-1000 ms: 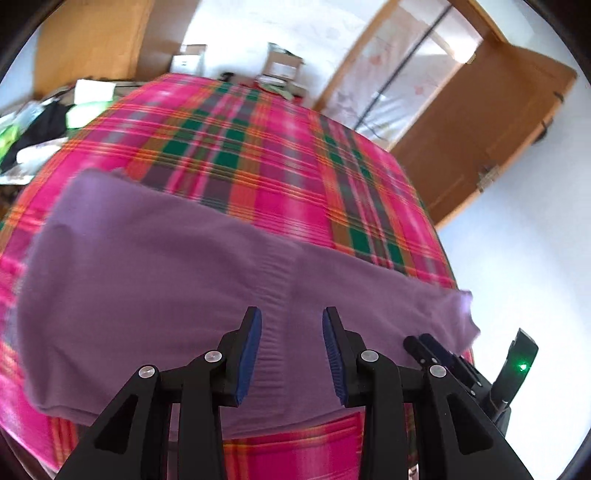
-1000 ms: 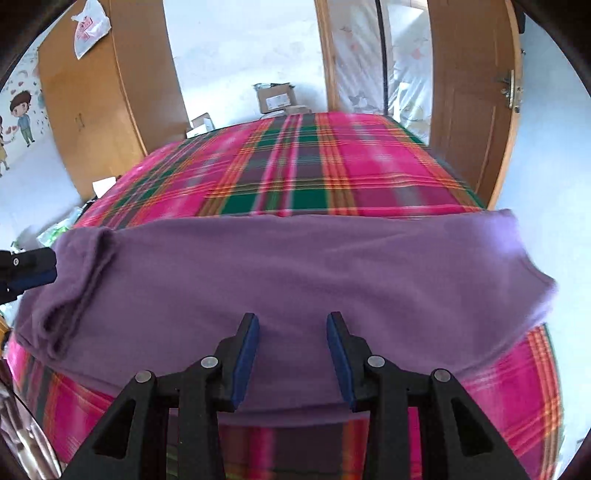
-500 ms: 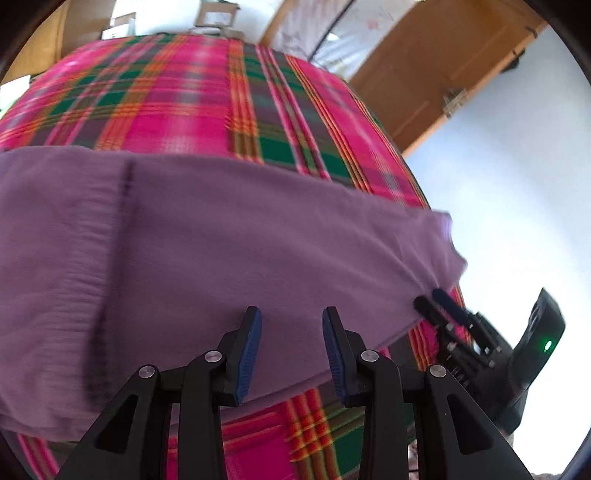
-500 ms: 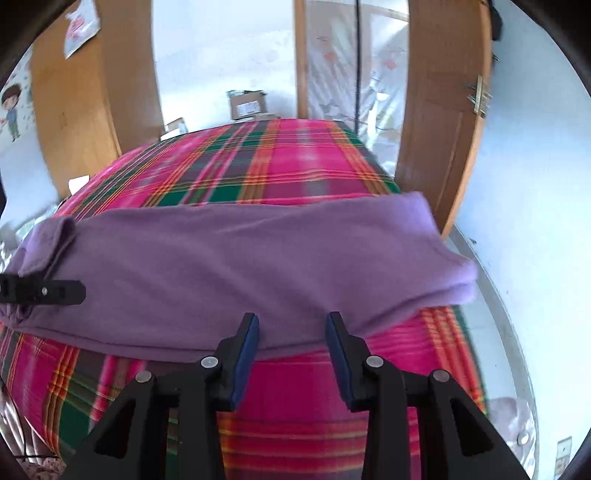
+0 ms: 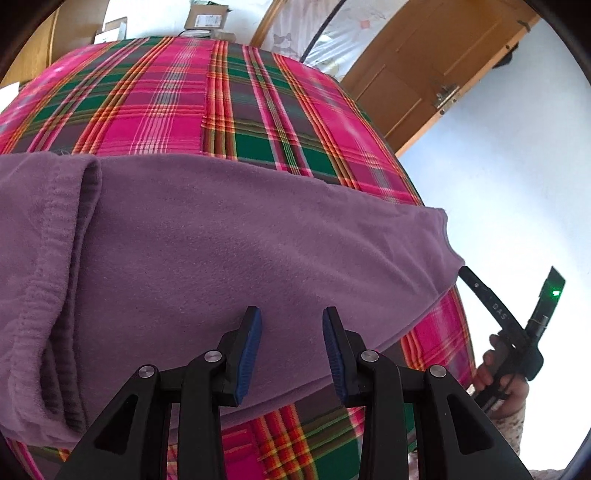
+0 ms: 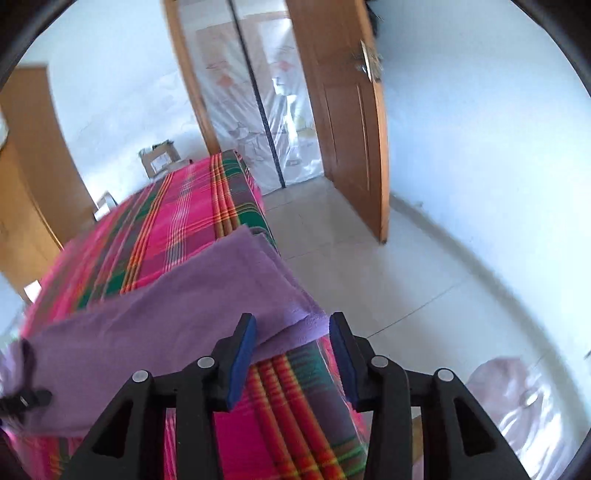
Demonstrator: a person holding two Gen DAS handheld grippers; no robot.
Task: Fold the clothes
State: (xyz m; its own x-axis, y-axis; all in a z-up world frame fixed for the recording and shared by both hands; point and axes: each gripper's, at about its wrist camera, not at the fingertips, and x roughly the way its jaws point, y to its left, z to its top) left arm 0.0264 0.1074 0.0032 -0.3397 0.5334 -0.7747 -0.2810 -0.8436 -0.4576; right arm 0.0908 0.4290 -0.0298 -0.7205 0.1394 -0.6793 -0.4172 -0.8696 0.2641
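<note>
A purple fleece garment [image 5: 229, 251] lies folded across the near part of a bed with a pink and green plaid cover [image 5: 207, 96]. Its ribbed end is rolled at the left. My left gripper [image 5: 291, 317] is open and empty just above the garment's near edge. My right gripper [image 6: 291, 328] is open and empty at the garment's right end [image 6: 207, 306], which overhangs the bed's corner. The right gripper also shows in the left wrist view [image 5: 517, 332], beyond the garment's right end.
A wooden door [image 6: 347, 122] stands open at the right, with a tiled floor [image 6: 369, 266] beside the bed. A plastic-covered doorway [image 6: 258, 99] and cardboard boxes [image 5: 205, 18] lie past the bed's far end. A pinkish bag [image 6: 517, 398] lies on the floor.
My right gripper has swung to the right, off the middle of the garment to its right end at the bed corner. My left gripper has shifted slightly closer to the garment. Both stay open.
</note>
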